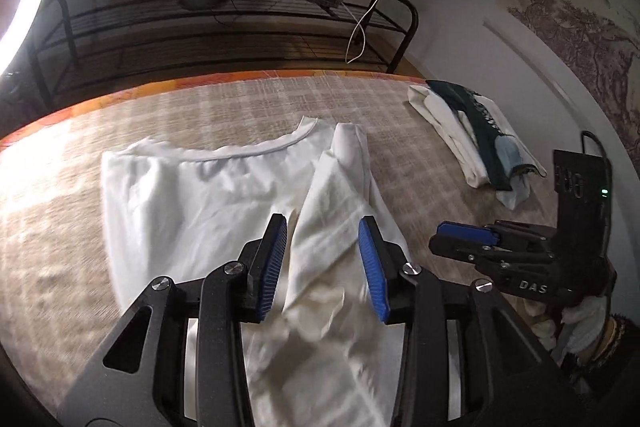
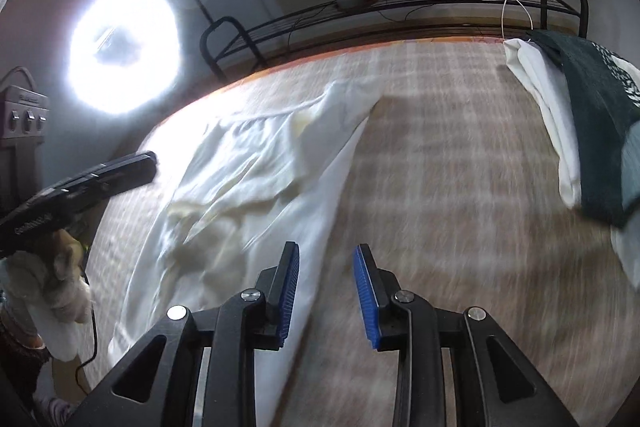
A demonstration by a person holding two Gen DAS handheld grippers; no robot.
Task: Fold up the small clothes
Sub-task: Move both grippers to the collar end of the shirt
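The white cotton garment w/ a stitched curved hem (image 1: 224,195) lies spread on the beige plaid-weave table cover (image 1: 208,103), roughly mid-surface, w/ one long panel (image 1: 340,211) already lapped over the body toward the centre. Wrinkles bunch in the near part of that panel. Left gripper (image 1: 322,259) hovers above the lapped panel, blue-padded fingers spread, holding nothing; cloth shows between them but isn't pinched. Right gripper (image 2: 326,297) sits at the garment's right edge, fingers likewise apart and empty, one pad over cloth, the other over bare cover. In the left wrist view the right gripper (image 1: 466,237) appears side-on, just off the garment's right edge. Judgement: the step in hand looks like regrasping for the next fold. To do it well, pinch both layers at the near corners, lift evenly w/ both sides level, and lay toward the curved hem w/o dragging the lapped panel askew; smooth the bunching first. Right of the garment, well apart, a stack of folded white and dark-green clothes (image 1: 476,135) rests near the cover's far right edge.
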